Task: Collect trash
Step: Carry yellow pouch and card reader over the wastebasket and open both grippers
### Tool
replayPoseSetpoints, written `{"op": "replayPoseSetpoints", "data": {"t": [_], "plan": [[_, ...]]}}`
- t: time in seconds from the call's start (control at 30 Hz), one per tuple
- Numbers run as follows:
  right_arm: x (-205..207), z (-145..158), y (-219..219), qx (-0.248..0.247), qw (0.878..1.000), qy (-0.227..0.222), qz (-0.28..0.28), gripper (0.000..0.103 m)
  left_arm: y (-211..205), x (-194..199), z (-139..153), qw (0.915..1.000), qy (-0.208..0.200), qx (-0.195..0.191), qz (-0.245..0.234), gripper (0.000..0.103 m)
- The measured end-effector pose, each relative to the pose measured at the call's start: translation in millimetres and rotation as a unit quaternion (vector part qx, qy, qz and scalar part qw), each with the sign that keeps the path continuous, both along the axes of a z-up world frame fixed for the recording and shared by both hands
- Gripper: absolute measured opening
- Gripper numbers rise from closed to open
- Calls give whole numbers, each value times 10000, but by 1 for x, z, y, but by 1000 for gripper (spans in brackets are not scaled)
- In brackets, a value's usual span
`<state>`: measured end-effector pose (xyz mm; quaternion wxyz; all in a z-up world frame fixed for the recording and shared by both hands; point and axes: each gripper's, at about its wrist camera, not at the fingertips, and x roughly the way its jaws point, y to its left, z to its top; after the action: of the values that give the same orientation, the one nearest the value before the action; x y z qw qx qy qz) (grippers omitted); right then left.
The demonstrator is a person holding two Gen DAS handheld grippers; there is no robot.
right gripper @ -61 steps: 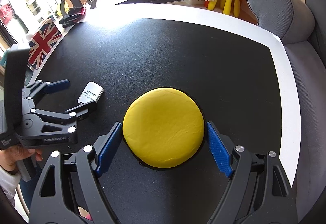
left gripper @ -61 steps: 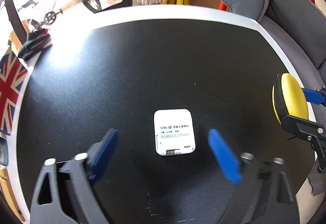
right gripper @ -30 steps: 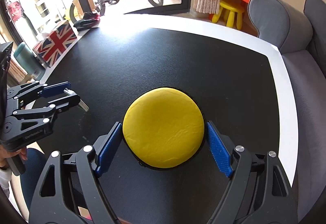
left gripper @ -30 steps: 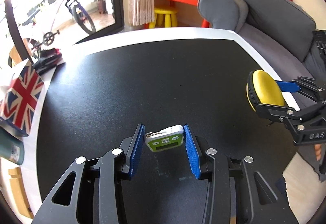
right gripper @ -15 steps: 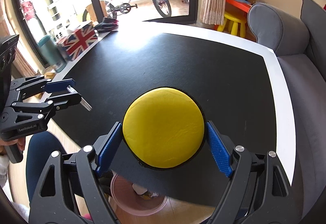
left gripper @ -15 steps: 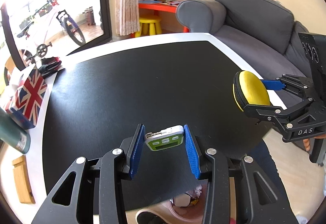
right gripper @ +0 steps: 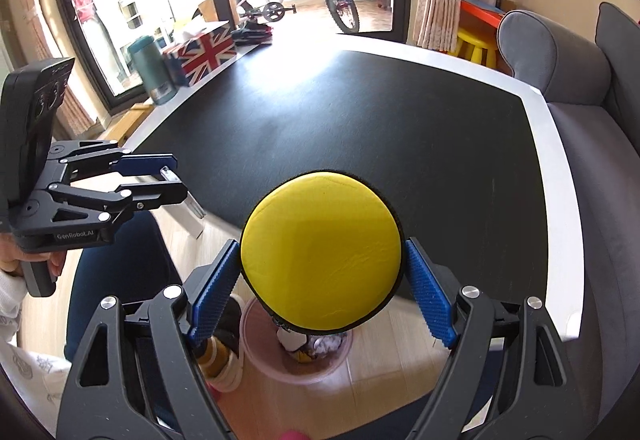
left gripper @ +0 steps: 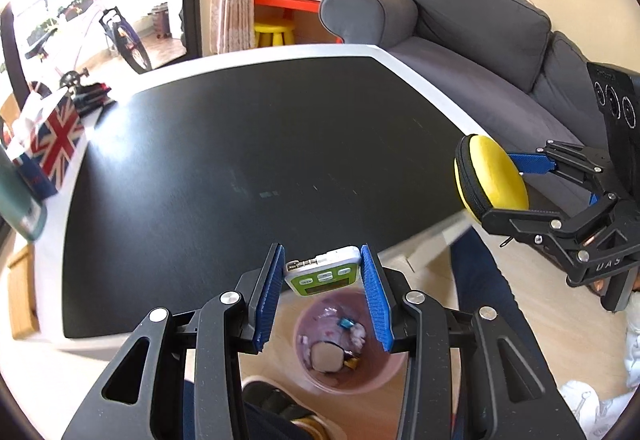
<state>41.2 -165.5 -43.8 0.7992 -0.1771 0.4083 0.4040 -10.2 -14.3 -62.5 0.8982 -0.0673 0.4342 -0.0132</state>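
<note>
Pink plastic came into view under both of your grippers: the waste bin (left gripper: 340, 344) on the wooden floor, already holding some rubbish, which a second before was hidden by the tabletop. You had carried both loads back off the near edge of the black tabletop (left gripper: 256, 144), and nothing was left lying on its dark surface.

Your left gripper (left gripper: 322, 290) was clamped on the small white-and-green device (left gripper: 322, 272), its blue pads pressed against both sides, and it hung just past the near edge, almost straight above the bin. Your right gripper (right gripper: 320, 296) was closed on the round yellow case (right gripper: 320, 252), pads against its rim, with the bin (right gripper: 296, 356) showing below the case.

To my eye the carrying was done and only the drop remained; both things looked well enough lined up to be let go.

Farther off, the Union Jack box (left gripper: 52, 144) and a green bottle (right gripper: 152, 68) stood by the tabletop's left edge.
</note>
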Motion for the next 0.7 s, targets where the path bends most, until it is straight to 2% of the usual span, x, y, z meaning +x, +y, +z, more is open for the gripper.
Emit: {"op": "replayPoseSetpoints", "data": {"t": [0.23, 0.47, 0.53, 0.7], "plan": [[-26, -24, -11, -86, 9994, 312, 96, 80, -9, -14, -16, 9997, 163, -186, -45, 39], [-32, -50, -5, -212, 9970, 700, 243, 82, -9, -19, -21, 9994, 237, -243, -59, 39], [-31, -53, -4, -256, 9971, 686, 221, 90, -9, -18, -21, 9994, 251, -246, -63, 39], [-27, -51, -5, -210, 9977, 644, 100, 91, -12, -15, -25, 9991, 314, -268, -118, 39]]}}
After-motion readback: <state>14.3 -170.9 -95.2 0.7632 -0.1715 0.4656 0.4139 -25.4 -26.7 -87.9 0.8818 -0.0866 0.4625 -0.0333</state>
